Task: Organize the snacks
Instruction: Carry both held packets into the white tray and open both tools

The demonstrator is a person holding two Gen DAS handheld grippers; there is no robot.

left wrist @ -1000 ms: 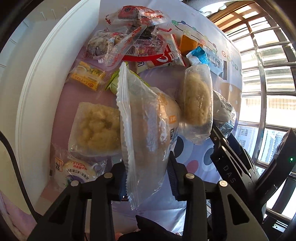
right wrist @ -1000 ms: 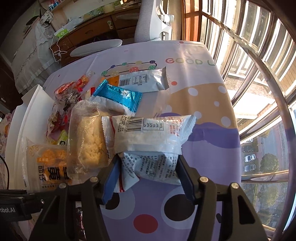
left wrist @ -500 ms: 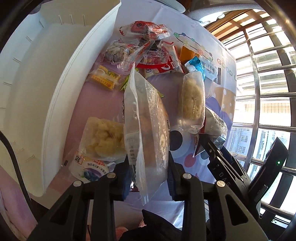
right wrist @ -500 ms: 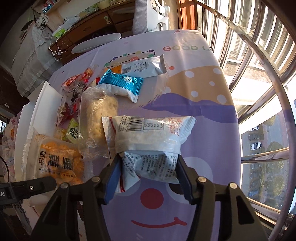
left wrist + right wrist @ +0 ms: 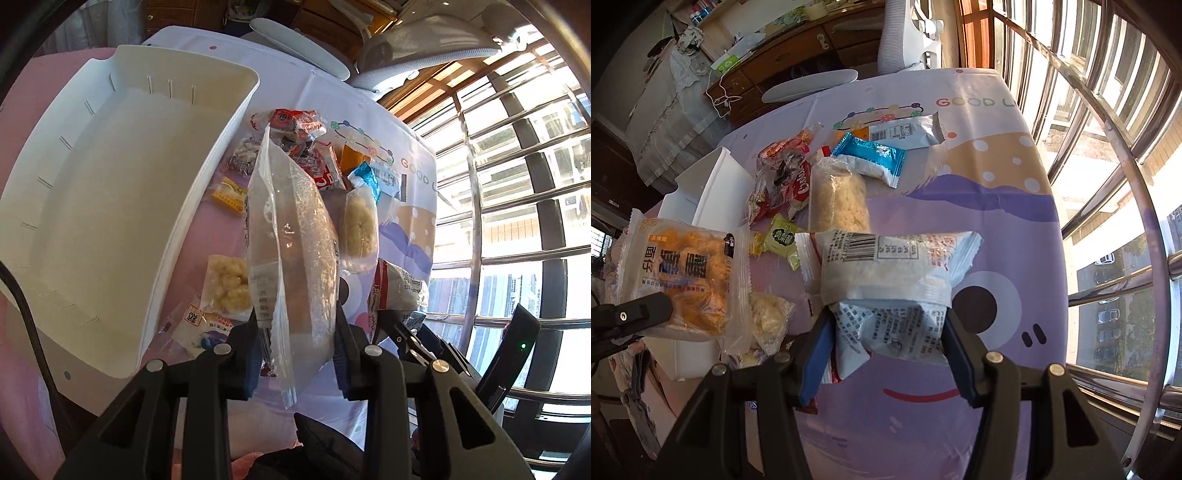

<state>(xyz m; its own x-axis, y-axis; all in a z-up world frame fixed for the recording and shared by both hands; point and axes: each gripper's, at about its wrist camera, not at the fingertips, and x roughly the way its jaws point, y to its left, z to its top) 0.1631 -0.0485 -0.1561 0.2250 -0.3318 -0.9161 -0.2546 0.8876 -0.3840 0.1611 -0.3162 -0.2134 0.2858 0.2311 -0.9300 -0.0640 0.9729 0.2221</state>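
Note:
My left gripper (image 5: pixel 295 317) is shut on a clear bag of golden pastry (image 5: pixel 291 236), which hangs edge-on above the table beside the white bin (image 5: pixel 110 206). The right wrist view shows that bag's orange printed face (image 5: pixel 683 273) at the left, in front of the bin (image 5: pixel 713 184). My right gripper (image 5: pixel 886 321) is shut on a white packet with a barcode (image 5: pixel 886 266), held over the purple tablecloth (image 5: pixel 1015 229). The same packet (image 5: pixel 399 288) shows at the lower right of the left wrist view.
Loose snacks lie on the cloth: a clear bag of pale crackers (image 5: pixel 838 199), a blue packet (image 5: pixel 871 155), a silver packet (image 5: pixel 905 131), red wrappers (image 5: pixel 786 173), a green packet (image 5: pixel 783 236). A window with bars (image 5: pixel 1108 147) runs along the right. A chair (image 5: pixel 905 33) stands behind.
Both grippers have risen with their packets, so the table looks farther away. The left view has swung toward the white bin, whose inside now shows in full.

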